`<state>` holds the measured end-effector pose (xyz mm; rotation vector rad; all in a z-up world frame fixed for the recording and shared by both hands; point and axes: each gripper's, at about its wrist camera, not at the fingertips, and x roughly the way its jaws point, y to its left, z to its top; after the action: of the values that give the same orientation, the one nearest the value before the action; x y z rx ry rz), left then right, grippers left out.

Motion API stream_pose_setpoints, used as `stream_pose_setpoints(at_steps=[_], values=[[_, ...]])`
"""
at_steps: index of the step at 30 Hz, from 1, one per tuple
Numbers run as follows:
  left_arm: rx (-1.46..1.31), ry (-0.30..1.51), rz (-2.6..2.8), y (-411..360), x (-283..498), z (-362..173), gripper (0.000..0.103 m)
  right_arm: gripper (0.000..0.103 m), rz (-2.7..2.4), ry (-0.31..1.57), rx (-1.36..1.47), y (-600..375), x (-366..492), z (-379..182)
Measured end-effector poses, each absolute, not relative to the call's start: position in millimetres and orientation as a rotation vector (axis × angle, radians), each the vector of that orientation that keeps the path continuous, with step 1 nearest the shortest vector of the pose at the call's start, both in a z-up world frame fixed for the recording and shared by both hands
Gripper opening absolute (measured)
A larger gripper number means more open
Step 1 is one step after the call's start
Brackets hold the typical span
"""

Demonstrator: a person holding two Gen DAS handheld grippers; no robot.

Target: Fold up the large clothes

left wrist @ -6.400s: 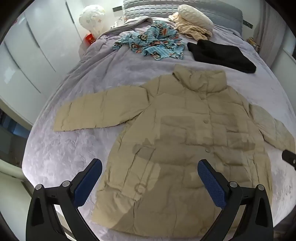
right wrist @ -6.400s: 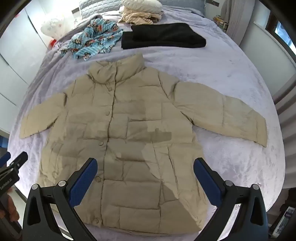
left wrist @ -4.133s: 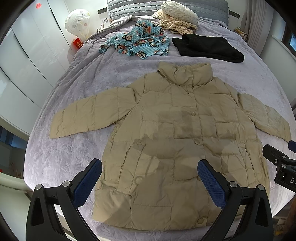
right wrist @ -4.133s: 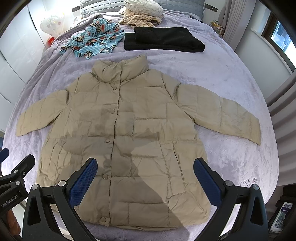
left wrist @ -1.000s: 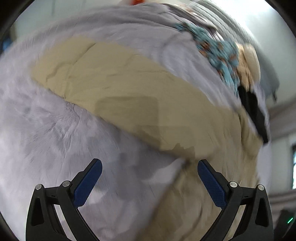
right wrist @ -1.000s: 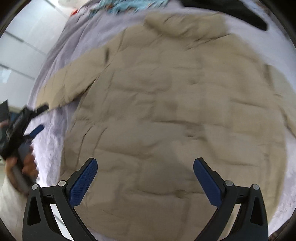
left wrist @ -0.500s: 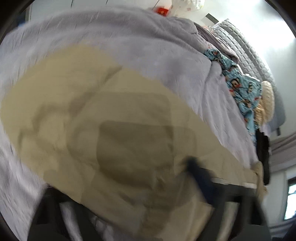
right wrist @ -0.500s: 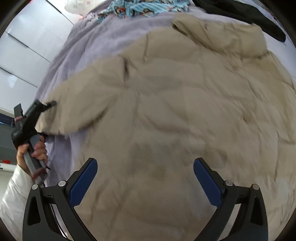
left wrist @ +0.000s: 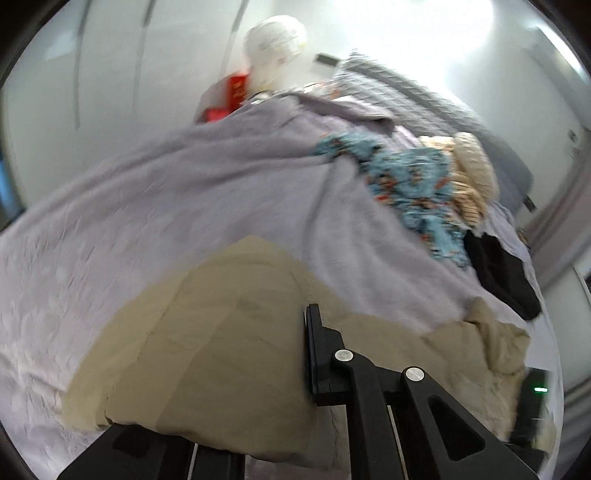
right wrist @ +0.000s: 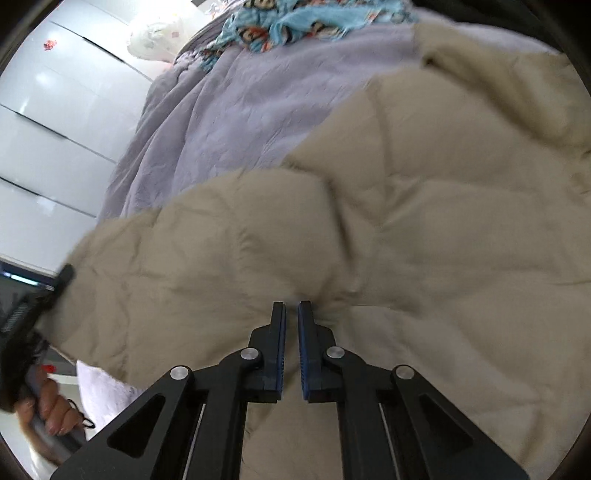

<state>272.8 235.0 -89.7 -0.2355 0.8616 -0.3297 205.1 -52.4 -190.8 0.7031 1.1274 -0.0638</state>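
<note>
Left wrist view: left gripper (left wrist: 310, 354) clamped on the cuff end of the coat (left wrist: 207, 332) sleeve, tan fabric bunched over the near finger and only the right finger showing; jaws just closed, fabric between them. Sleeve raised off the bed (left wrist: 147, 206), the rest of the coat trailing away to the right. Farther off on the lilac cover, a blue patterned garment (left wrist: 410, 177), a cream bundle (left wrist: 472, 173) beside it and black clothes (left wrist: 502, 273) at the right. Red box (left wrist: 236, 88) and a white bag (left wrist: 275, 44) past the far left corner of the bed, white wardrobe doors (left wrist: 74, 74) behind. All blurred.

Right wrist view: right gripper (right wrist: 291, 317) shut, jaws just closed, the blue pads nearly together and pinching a pucker of coat (right wrist: 424, 229) at the tips, about where sleeve meets body. Coat spread across the bed (right wrist: 229, 110), filling the right and near part of the picture, collar at the far right. Sleeve stretched out to the left, its cuff caught in the left gripper (right wrist: 62, 277), held by a hand (right wrist: 48, 410) at the near left edge. Blue garment (right wrist: 295, 22) at the far end of the bed.
</note>
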Motion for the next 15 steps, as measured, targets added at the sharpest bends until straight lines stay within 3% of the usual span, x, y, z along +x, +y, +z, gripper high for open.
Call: stream_pose_setpoints(at_steps=[8, 15], values=[[-0.149, 0.792, -0.569, 120.4, 239.3, -35.7, 0.011, 0.007, 0.08, 1.176, 0.802, -57.0, 209.4, -230.5], [0.063, 0.816, -0.768, -36.9, 186.1, -36.2, 0.011, 0.007, 0.012, 1.104, 0.861, -132.9, 127.0, -191.5]])
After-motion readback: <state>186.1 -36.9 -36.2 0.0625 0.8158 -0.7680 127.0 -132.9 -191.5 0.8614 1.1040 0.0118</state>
